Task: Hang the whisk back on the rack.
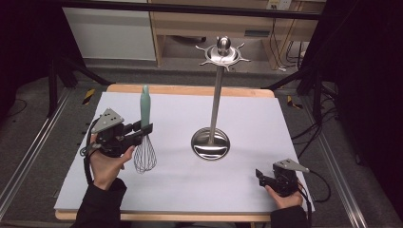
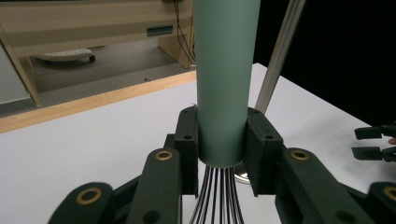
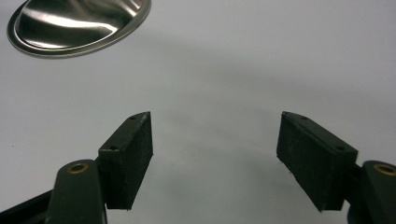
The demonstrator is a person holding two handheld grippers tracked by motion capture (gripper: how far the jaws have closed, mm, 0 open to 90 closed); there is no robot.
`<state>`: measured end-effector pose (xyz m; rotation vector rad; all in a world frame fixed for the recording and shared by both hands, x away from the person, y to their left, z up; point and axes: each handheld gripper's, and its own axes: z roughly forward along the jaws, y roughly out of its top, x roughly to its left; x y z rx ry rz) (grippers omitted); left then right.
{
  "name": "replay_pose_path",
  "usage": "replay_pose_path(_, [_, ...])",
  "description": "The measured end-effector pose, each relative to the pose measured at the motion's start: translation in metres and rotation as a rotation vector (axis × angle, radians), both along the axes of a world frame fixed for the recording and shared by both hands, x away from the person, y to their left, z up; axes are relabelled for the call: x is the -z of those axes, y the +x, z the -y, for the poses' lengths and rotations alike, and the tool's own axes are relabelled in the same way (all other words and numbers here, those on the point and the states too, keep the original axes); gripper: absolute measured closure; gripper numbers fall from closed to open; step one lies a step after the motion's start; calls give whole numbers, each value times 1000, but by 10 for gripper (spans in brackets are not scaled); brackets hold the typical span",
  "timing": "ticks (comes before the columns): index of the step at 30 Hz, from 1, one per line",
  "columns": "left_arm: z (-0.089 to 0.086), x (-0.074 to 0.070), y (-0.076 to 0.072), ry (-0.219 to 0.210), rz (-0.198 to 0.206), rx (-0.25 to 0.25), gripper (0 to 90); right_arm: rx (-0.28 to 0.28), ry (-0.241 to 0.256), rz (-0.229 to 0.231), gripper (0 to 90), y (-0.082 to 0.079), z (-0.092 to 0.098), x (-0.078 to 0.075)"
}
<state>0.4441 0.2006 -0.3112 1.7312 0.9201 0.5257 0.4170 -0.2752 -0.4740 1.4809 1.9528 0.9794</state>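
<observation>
Whisk (image 1: 145, 142) in my left gripper (image 1: 142, 129), pinched at the base of its green handle just above the wires — the left gripper view shows both pads pressed flat against the handle (image 2: 227, 93), one on each side. It stands upright, handle up, wire cage down; from above I cannot tell whether the wires touch the white table cover (image 1: 180, 190) or hang just clear of it.

Utensil stand (image 1: 211, 142) sits mid-table, to the right of the whisk and apart from it: round steel base, tall pole, a crown of hooks (image 1: 223, 53) at the top. No utensil hangs there. My reading: pickup is done, and the likely remainder is carrying the whisk over, raising it to crown level and hanging it. I can't make out a loop or hole on the handle end, so how it would catch is unclear.

Right gripper (image 1: 259, 175) rests low near the front right corner of the table, jaws spread wide and holding nothing; its own view looks across bare cover toward the edge of the steel base (image 3: 79, 28).

Room: open cover between whisk and stand, nothing lying in the path. Pole and hook tips are the things to steer around — the crown stands well above my left hand (image 1: 107, 164). Table's left edge is near that hand.
</observation>
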Motion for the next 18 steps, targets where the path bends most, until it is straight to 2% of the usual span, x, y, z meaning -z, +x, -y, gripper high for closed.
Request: replay_pose_path(18, [19,-21,5,2,32,32,689,-2,5,0,281,0,-1,0])
